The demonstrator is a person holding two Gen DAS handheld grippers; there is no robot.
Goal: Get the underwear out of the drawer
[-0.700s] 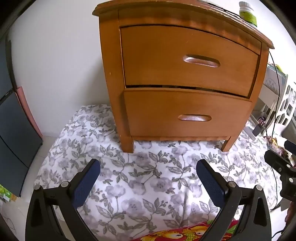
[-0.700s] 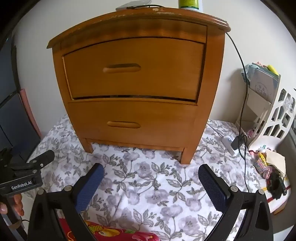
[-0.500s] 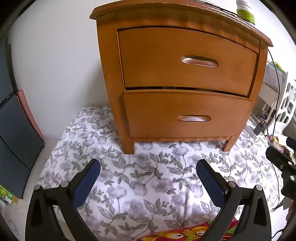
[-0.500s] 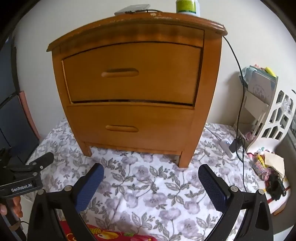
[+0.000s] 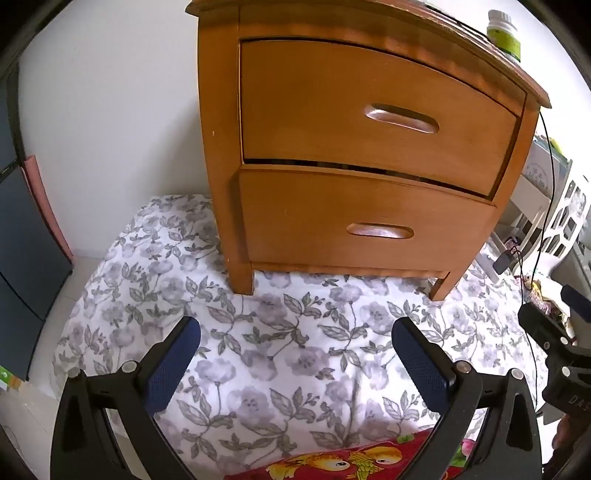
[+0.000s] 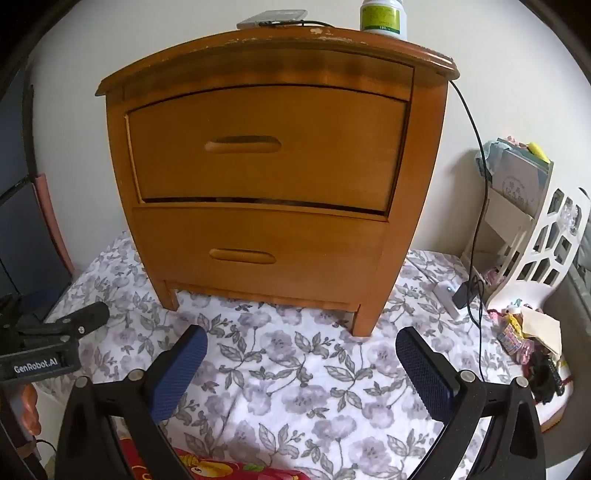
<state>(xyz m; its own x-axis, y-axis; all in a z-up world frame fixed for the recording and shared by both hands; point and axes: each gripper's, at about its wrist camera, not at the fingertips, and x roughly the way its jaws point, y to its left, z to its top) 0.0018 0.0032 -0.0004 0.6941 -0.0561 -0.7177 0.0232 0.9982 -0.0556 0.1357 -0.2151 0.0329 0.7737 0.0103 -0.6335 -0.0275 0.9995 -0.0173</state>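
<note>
drawers [image 6: 266,147] of nightstand [image 5: 221,155] are both closed, so underwear is hidden inside, i cannot see it. my left claw [image 5: 295,354] and right claw [image 6: 301,358] hang wide open and empty above flowered sheet [image 6: 295,369], ready for a handle [image 6: 242,145]

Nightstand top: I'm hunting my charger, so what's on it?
On the nightstand stand a green-labelled bottle and a flat grey device with a black cable. Its rear is hidden.
</note>
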